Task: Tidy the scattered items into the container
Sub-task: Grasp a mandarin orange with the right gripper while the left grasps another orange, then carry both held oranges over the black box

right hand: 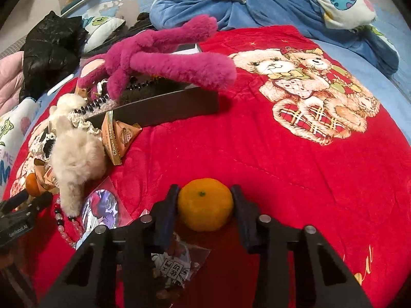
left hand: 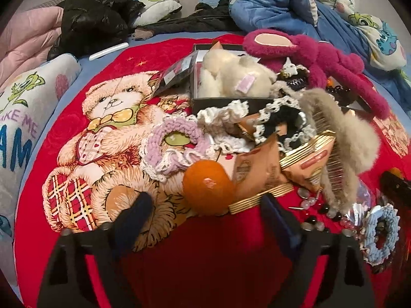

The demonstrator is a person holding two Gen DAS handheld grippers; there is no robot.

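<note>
My right gripper [right hand: 205, 202] is shut on a mandarin [right hand: 205, 204], held just above the red bear blanket [right hand: 269, 159]. My left gripper [left hand: 205, 205] is open, its fingers on either side of a second mandarin [left hand: 208, 187] that lies on the blanket [left hand: 77, 169] and not touching it. Beyond it lie a lilac crochet scrunchie [left hand: 174, 148], snack packets [left hand: 259, 169], a black-and-white scrunchie [left hand: 282, 128] and a beige fluffy hair claw [left hand: 341, 138]. The dark box [left hand: 231, 100] holds cream fluffy items [left hand: 231, 77]; it also shows in the right wrist view [right hand: 164, 110].
A magenta plush headband [right hand: 164, 54] drapes over the box. A blue scrunchie [left hand: 382, 236] and beads [left hand: 313, 210] lie to the right of my left gripper. A black jacket [left hand: 95, 12], pillows and blue bedding [right hand: 257, 2] ring the blanket. Card packets [right hand: 102, 205] lie by my right gripper.
</note>
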